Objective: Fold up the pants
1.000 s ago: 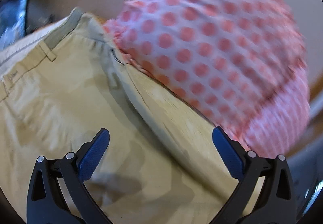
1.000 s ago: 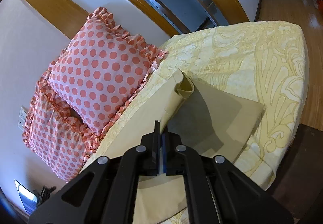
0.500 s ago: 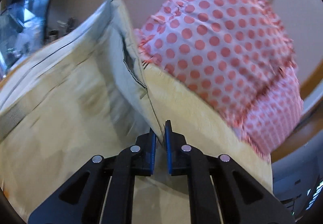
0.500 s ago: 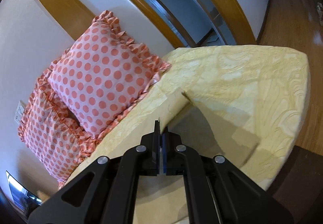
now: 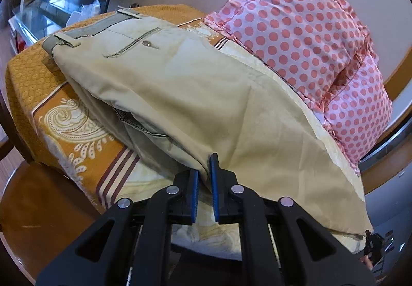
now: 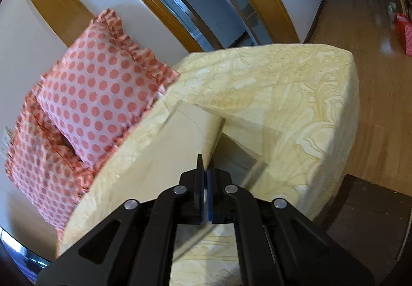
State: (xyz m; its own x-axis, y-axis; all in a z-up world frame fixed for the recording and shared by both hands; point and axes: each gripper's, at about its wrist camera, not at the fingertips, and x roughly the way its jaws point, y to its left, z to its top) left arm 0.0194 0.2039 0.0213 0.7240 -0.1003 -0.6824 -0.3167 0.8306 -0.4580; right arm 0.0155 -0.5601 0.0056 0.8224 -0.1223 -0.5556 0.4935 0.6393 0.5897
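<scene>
Lying across the bed, the khaki pants [image 5: 195, 85] are spread over a yellow patterned bedspread [image 5: 85, 157], waistband toward the far corner in the left wrist view, with belt loops and a buttoned back pocket [image 5: 134, 42] facing up. One layer of cloth is draped over the other, and a darker inner seam shows in the gap along the near left edge. The left gripper [image 5: 204, 178] has its blue-padded fingers drawn close together on a fold of the pants' near edge, pinching the cloth between them. In the right wrist view the pants [image 6: 180, 139] appear as a pale tan panel lifted off the bedspread [image 6: 296, 95], casting a grey shadow on the cover beside it. The right gripper [image 6: 204, 178] has its fingers pressed together on the edge of that panel, the fabric caught between the pads. Just beyond the pants, two pink pillows with coral dots and ruffled edges [image 5: 303, 23] lean against the wall at the head of the bed, the nearer one touching the bedspread. Wooden floor [image 6: 381, 80] lies beyond the foot of the bed, and a red bag [image 6: 405, 33] stands well apart on it
</scene>
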